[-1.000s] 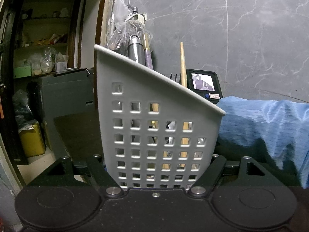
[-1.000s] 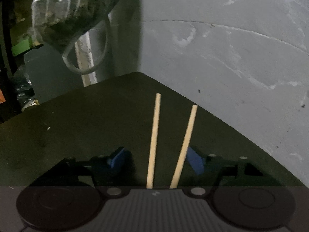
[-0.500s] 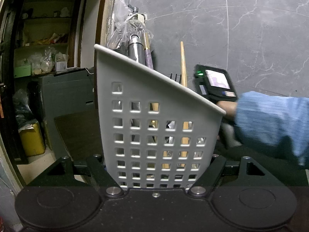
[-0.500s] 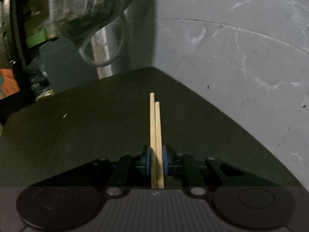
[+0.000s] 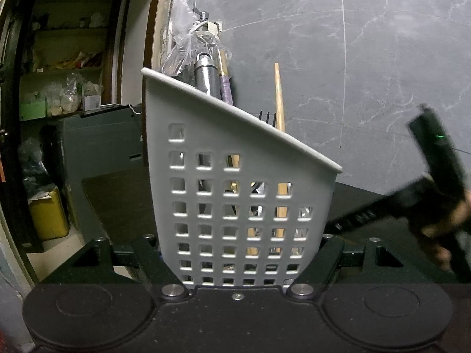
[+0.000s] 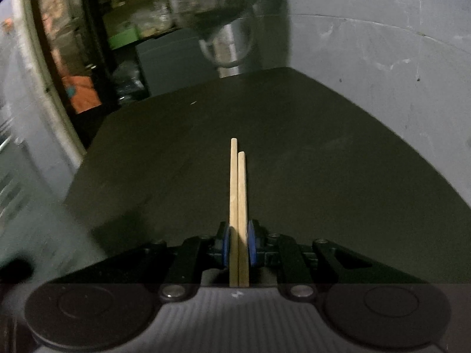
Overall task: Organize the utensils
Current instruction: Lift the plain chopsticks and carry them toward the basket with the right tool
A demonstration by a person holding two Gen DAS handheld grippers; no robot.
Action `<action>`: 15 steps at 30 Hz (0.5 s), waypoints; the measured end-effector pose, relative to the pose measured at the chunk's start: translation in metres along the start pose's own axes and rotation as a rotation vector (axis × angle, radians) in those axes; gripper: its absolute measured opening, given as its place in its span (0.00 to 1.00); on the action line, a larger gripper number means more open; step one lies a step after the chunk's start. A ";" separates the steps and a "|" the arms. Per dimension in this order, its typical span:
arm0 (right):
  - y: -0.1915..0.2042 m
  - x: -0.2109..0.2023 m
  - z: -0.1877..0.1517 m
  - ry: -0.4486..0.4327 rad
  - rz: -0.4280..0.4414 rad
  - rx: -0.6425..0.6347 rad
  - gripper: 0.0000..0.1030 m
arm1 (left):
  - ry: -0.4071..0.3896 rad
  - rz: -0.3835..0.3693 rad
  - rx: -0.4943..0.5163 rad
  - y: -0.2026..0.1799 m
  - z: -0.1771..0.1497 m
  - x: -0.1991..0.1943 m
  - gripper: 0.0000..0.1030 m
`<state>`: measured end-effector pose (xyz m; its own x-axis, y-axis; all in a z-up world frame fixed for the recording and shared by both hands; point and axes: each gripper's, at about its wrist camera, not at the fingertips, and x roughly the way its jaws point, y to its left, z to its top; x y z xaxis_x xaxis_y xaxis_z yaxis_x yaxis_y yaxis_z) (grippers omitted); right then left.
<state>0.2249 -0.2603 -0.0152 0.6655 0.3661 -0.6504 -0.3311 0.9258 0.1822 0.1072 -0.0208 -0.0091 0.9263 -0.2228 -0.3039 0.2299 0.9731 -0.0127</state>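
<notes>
- Two hand-held grippers on record. The right hand-held gripper [image 6: 238, 245] is clamped on a pair of wooden chopsticks [image 6: 238, 206], its blue pads [image 6: 252, 247] pressing them from either side.
- The chopsticks lie side by side and touching, pointing straight away from the camera; the left stick reaches slightly farther than the right one. They are held above the dark counter [image 6: 323, 161].
- The left hand-held gripper [image 5: 241, 260] has its black fingers [image 5: 153, 259] against the two lower sides of a white perforated utensil caddy [image 5: 235, 194], gripping it; the caddy stands upright on the counter [image 5: 117, 200], its rim sloping down from left to right.
- Contents of the caddy, seen above the rim: a steel cylindrical handle [image 5: 206, 78], a purple-handled item [image 5: 226, 91] just right of it, black fork tines [image 5: 268, 119], and one upright wooden stick [image 5: 279, 97]. More pieces show through the square holes, too obscured to identify.
- A clear plastic bag [image 5: 188, 50] hangs behind the caddy near the wall corner.
- Far right of the left view: the other hand-held unit, blurred, with a green light [image 5: 440, 136].
- Grey marbled wall [image 5: 338, 58] behind; shelving [image 5: 64, 70] and a yellow container [image 5: 48, 214] at far left.
</notes>
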 end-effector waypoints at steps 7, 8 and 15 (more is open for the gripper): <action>0.022 -0.034 -0.032 0.014 0.055 -0.064 0.15 | 0.008 0.016 0.009 -0.005 0.003 -0.003 0.74; 0.023 -0.035 -0.032 0.012 0.058 -0.066 0.16 | 0.010 0.017 0.009 -0.006 0.004 -0.004 0.74; 0.021 -0.031 -0.032 0.002 0.077 -0.061 0.16 | 0.012 0.019 0.010 -0.006 0.004 -0.005 0.74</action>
<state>0.1764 -0.2552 -0.0148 0.6356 0.4354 -0.6375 -0.4215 0.8876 0.1859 0.1025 -0.0262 -0.0033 0.9269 -0.2031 -0.3155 0.2150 0.9766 0.0028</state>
